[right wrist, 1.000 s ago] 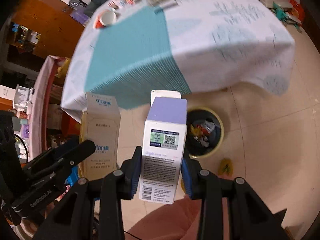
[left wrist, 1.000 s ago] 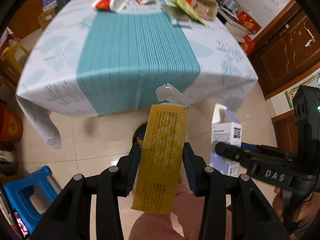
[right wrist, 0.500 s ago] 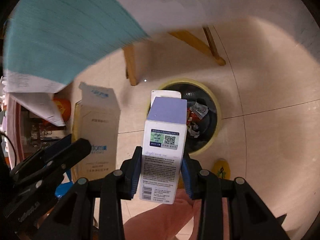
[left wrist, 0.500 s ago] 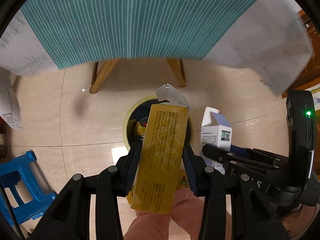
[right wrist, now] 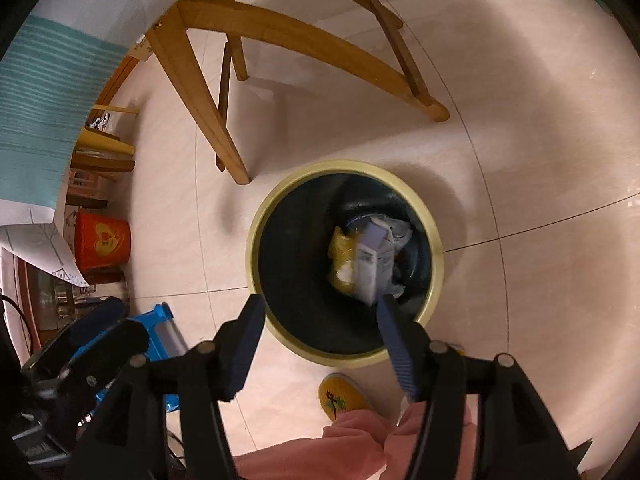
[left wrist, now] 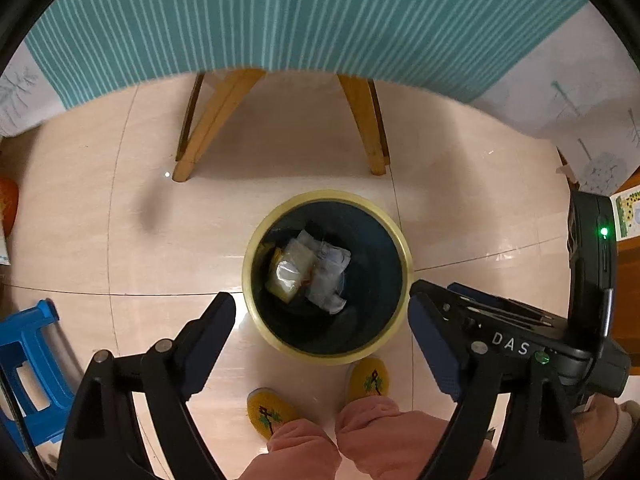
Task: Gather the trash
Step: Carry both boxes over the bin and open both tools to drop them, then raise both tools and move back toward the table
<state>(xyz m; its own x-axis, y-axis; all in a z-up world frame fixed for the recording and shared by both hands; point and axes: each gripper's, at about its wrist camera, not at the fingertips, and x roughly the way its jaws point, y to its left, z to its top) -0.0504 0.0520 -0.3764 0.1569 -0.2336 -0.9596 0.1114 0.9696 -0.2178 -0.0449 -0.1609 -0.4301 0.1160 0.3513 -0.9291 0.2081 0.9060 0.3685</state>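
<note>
Left gripper [left wrist: 322, 318] at the lower centre of its frame, jaws opening and empty, over a yellow-rimmed bin [left wrist: 405, 248]. Right gripper [right wrist: 320, 320] likewise low in its frame — jaws opening, nothing between them. Inside the bin, mid-frame, lie a yellow box [right wrist: 340, 254] and a purple-and-white box [right wrist: 374, 258].

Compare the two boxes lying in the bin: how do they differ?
In the right wrist view, the yellow box lies left of the white-and-purple box. The yellow one is partly covered; the white-and-purple one lies on top, with its purple end up. Both rest inside the bin, free of both grippers.
</note>
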